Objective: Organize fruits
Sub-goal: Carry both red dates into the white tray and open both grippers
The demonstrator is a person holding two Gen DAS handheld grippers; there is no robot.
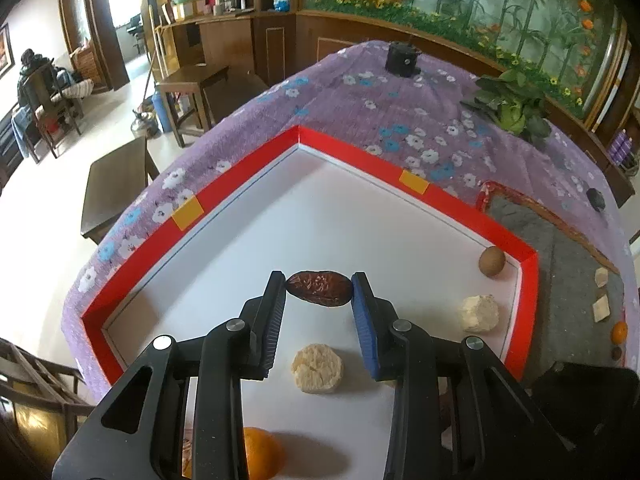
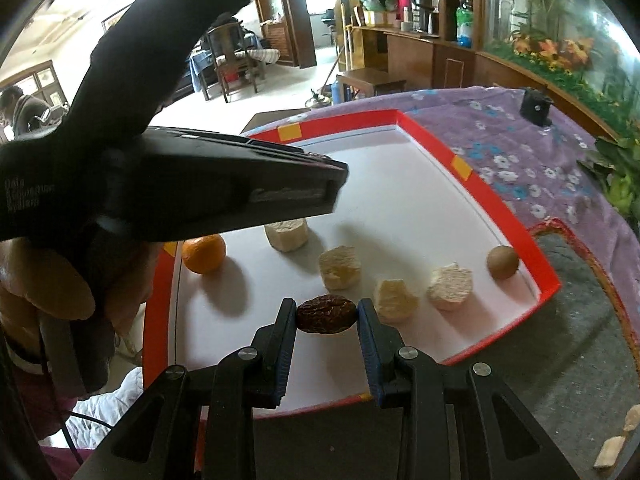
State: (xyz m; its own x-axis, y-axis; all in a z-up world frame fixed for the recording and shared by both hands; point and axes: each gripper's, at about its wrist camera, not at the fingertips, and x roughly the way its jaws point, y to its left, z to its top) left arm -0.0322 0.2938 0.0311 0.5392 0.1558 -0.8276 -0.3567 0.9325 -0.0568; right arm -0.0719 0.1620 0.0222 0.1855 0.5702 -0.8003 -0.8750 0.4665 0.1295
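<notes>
Each tool pinches one brown date: the left tool (image 1: 319, 285) and the right tool (image 2: 326, 312) hold theirs above the red tray (image 2: 472, 184). The orange (image 2: 204, 253), the small brown fruit (image 2: 503, 262) and the pale chunks still sit loose, so most sorting looks undone.

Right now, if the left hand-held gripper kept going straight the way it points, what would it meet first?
Probably the bare white tray floor. The left hand-held gripper is shut on a date and tilts downward; nothing lies ahead before the red rim. Depth is unclear; the date would touch first.

Left gripper (image 1: 319, 291) fingers (image 1: 276, 304) clamp date (image 1: 319, 289) above tray (image 1: 224, 184).
</notes>
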